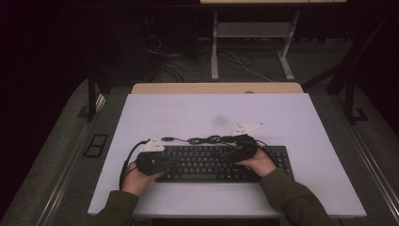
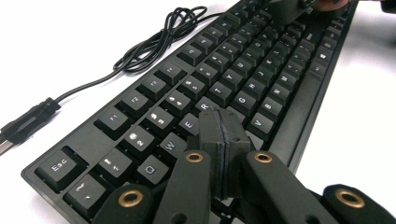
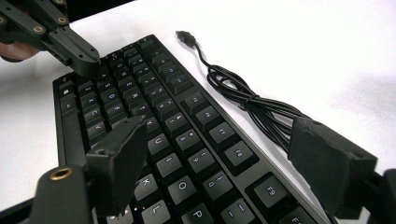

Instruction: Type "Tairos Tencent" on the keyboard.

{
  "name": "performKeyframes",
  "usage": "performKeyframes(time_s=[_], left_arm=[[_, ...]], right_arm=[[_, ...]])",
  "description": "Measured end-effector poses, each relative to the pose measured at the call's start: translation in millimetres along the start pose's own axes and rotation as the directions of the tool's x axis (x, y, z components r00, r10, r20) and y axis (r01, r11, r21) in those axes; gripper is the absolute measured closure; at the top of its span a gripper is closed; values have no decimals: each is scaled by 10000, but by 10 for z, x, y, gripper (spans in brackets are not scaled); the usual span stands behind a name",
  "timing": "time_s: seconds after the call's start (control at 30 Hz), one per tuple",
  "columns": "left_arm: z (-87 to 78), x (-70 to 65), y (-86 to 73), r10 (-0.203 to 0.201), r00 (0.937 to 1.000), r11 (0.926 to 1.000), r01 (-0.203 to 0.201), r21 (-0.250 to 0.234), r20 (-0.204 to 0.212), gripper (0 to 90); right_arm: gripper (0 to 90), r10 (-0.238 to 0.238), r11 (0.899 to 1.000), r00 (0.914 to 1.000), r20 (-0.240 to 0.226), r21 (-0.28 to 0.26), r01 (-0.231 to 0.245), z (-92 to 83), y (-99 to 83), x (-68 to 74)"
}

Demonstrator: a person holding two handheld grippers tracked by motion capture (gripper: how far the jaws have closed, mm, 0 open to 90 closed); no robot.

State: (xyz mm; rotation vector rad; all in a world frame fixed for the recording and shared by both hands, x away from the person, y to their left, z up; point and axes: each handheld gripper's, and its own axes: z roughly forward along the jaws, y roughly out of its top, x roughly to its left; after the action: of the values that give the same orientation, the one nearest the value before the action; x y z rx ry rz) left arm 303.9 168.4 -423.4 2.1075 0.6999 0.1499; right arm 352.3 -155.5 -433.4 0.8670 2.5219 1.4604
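Here the black keyboard (image 1: 211,162) lies on the white table (image 1: 291,117), its keys reading Esc, Q, W, E, R. The left gripper (image 2: 223,135), jaws pressed together, hovers over its left keys. The right gripper (image 3: 224,154), jaws spread, straddles the O-P rows, beside the coiled USB cable (image 3: 252,105).
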Motion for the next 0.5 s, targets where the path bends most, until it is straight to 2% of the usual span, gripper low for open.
performKeyframes(time_s=[0.5], left_arm=[[28,-115,31,308,9981,9995,-312,67,532,893]], right_arm=[[198,34,10000,10000,14,-10,-34,-11,3,-4]])
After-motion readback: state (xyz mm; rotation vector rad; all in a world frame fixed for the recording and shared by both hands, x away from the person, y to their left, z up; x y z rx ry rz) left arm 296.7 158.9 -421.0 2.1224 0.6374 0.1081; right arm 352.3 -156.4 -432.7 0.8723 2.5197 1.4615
